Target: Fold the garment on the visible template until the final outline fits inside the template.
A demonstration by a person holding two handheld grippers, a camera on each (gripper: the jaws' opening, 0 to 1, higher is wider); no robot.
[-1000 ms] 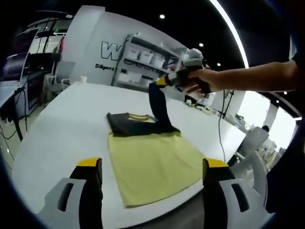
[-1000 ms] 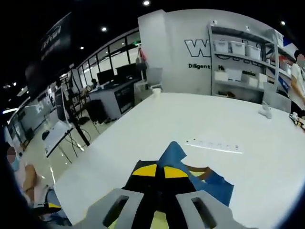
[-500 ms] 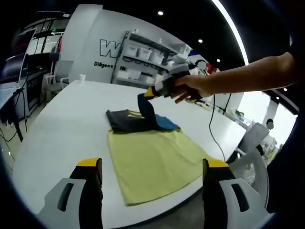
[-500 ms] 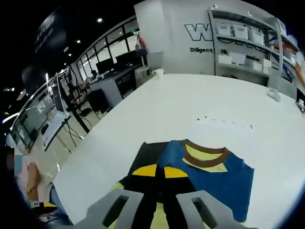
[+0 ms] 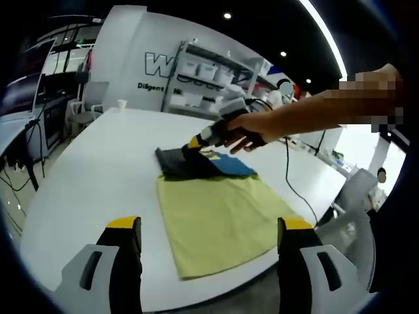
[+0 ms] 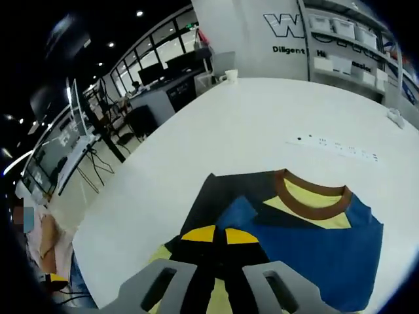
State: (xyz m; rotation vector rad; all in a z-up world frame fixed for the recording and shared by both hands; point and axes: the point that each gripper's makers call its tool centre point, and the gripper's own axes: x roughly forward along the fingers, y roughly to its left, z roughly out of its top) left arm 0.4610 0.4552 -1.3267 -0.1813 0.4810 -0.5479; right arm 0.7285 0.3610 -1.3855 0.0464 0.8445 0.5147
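A second ago the right gripper held a dark flap of the garment high above the white table; now it is down low, right at the fabric, and the lifted flap lies draped over the pile. In the right gripper view the blue panel with its brown collar has spread out flat, where earlier just a narrow blue strip showed.

The right gripper, held by a person's hand, has its yellow-tipped jaws pressed together with no gap between them, and dark cloth sits right under and around the tips; it appears to be pinching a fold of the garment, though the exact grip is hard to make out.

The left gripper hangs above the near edge of the table with its jaws spread wide, gripping nothing and touching nothing.

The garment lies at the far end of the yellow-green template, which stretches towards the near table edge. The dark part sits to the left, the blue part to the right, partly overlapping the template's far edge. Beyond the table, shelves with white bins stand against a wall.
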